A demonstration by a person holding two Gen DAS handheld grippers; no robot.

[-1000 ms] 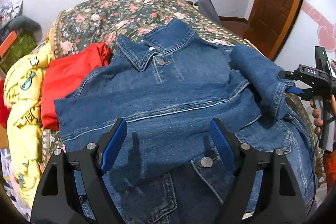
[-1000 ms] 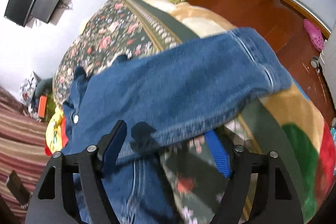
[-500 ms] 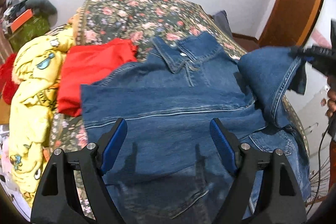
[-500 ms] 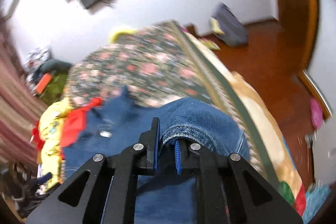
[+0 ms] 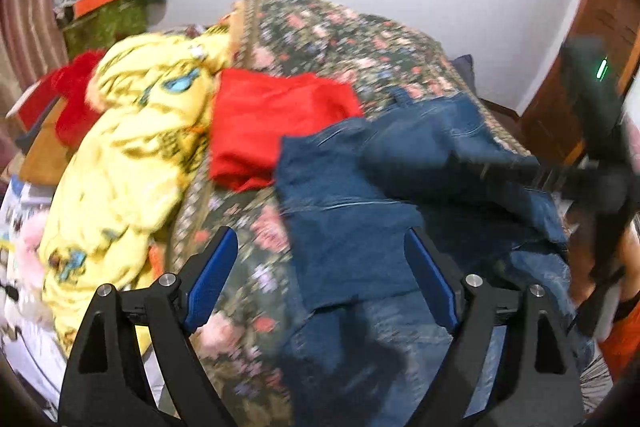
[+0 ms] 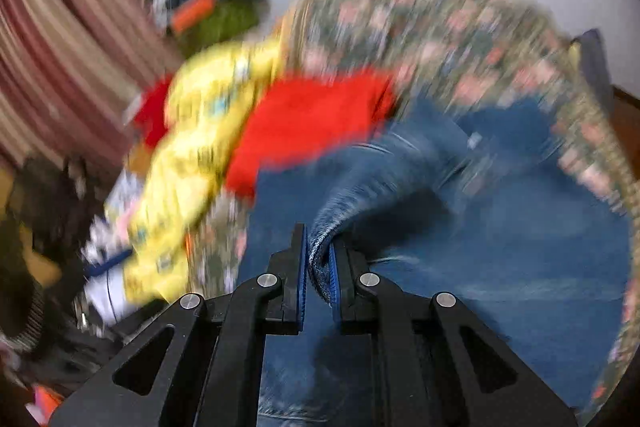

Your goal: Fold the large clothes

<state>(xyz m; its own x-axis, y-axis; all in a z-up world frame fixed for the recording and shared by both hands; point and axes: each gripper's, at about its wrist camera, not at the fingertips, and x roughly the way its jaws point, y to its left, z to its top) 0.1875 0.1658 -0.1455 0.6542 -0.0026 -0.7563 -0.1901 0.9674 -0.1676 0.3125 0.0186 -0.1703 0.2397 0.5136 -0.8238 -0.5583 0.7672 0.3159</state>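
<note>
Denim is what we work on now: the large blue jacket (image 5: 352, 219) lies spread on the floral bedspread (image 5: 360, 43), with its left edge just beside a red garment (image 5: 276, 123) and a yellow printed blanket (image 5: 132, 147) further to the left.

We judge that we are in the middle of the sleeve fold. Our right gripper (image 6: 319, 267) is closed tight on the cuff end of the sleeve (image 6: 360, 199), and the denim is pinched between the two blue pads. In the left wrist view the same gripper shows as a dark blurred shape over the right part of the jacket, with the sleeve draped under it across the body of the garment. Both pictures are smeared, so we cannot tell exactly where the cuff is over the chest.

Our left gripper (image 5: 320, 283) hovers with its jaws wide apart and nothing between them; they have just been opening a little more. It hangs above the lower left edge of the jacket and the bedspread.

For the next move, we think the sleeve must be laid flat across the front before we release it. The empty left gripper could then take the other sleeve or side. The denim is stiff and heavy, so a careless drop may leave a ridge.
</note>
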